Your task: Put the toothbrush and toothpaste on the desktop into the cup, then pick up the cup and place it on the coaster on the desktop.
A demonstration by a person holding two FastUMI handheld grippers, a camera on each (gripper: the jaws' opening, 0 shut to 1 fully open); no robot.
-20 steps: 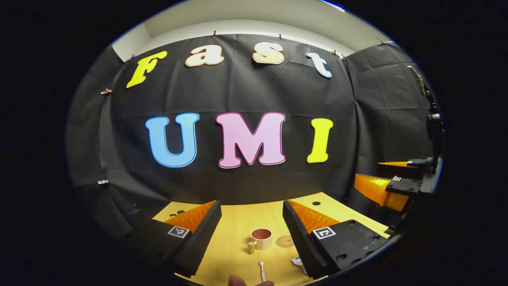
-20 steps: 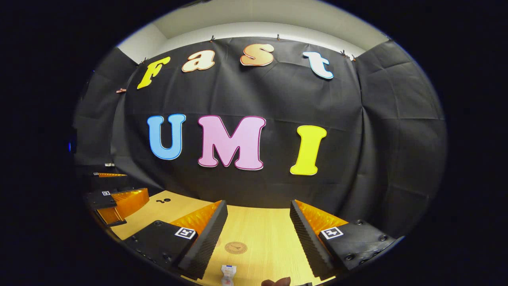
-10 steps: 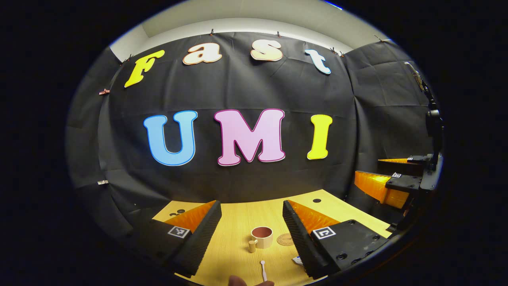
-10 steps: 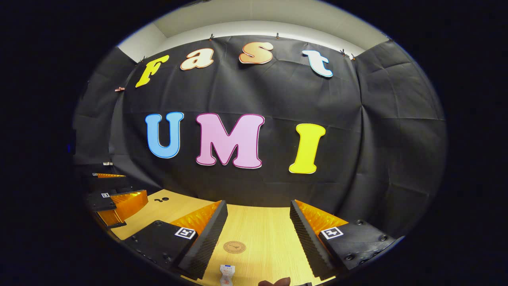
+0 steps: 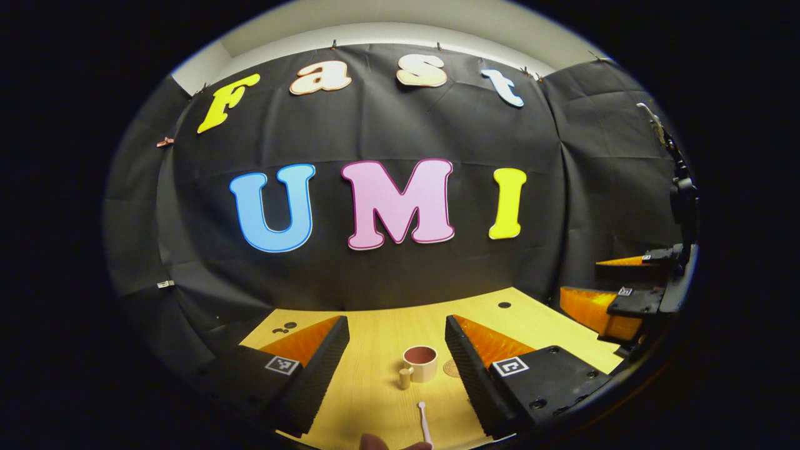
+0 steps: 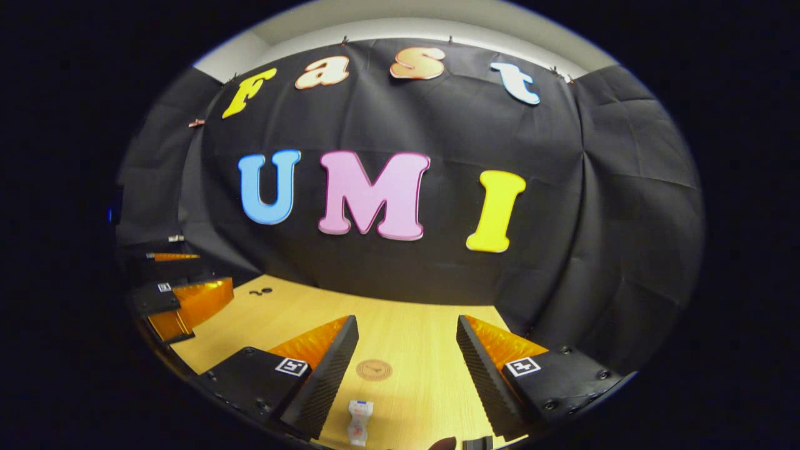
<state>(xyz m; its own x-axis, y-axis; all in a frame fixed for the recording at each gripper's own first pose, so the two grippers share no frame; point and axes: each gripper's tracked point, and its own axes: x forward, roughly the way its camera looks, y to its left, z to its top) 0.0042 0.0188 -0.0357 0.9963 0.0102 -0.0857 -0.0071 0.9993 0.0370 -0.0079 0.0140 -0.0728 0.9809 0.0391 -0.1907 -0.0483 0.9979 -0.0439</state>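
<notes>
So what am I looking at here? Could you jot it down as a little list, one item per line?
Surface: wooden desktop
Cup: cup upright on the desktop, nothing seen inside
Toothbrush: toothbrush lying flat, nearer the camera than the cup
Toothpaste: toothpaste lying flat on the desktop
Coaster: coaster round, bare, beyond the toothpaste
Left tongs: left tongs open, holding nothing
Right tongs: right tongs open, holding nothing
Task progress: nothing in the cup yet
</notes>
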